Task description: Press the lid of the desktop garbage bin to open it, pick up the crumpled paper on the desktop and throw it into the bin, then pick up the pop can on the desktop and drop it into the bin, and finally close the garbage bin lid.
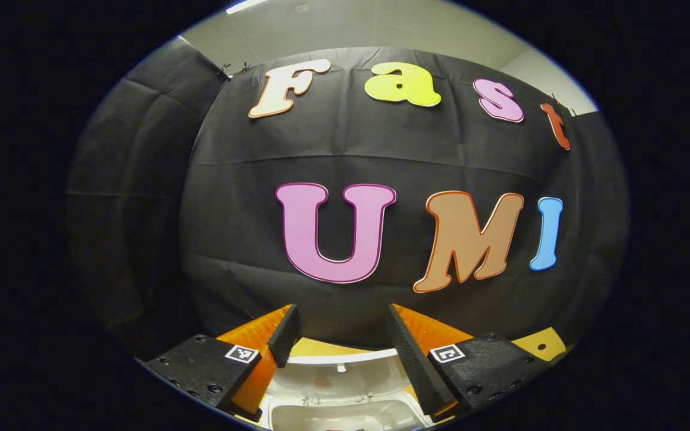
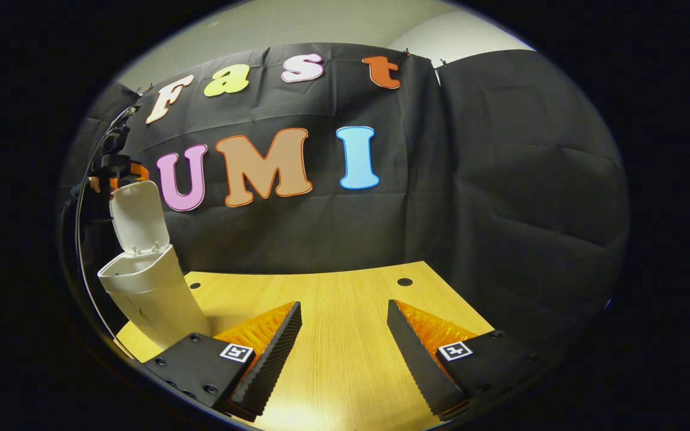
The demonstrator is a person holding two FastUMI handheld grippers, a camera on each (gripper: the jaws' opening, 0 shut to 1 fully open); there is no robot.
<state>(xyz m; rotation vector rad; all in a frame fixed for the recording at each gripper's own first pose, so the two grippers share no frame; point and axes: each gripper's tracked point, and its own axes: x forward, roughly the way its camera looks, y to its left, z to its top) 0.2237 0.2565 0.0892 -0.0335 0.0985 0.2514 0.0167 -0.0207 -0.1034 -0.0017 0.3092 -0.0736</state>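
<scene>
Black cloth is walling the booth behind a wooden counter [image 2: 345,311] | bin [image 2: 153,293] is standing by its left edge, lid [image 2: 138,218] tipped up | left gripper [image 1: 340,335] is hovering released above its mouth | right gripper [image 2: 344,335] is idling released, empty | closing: probably best pushing the lid down gently from behind.

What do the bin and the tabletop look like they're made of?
The bin looks like white plastic: smooth, faintly glossy walls and a thin moulded lid standing open on hinges. The tabletop looks like light wood or wood-look laminate, given its straight grain lines and soft sheen.
</scene>
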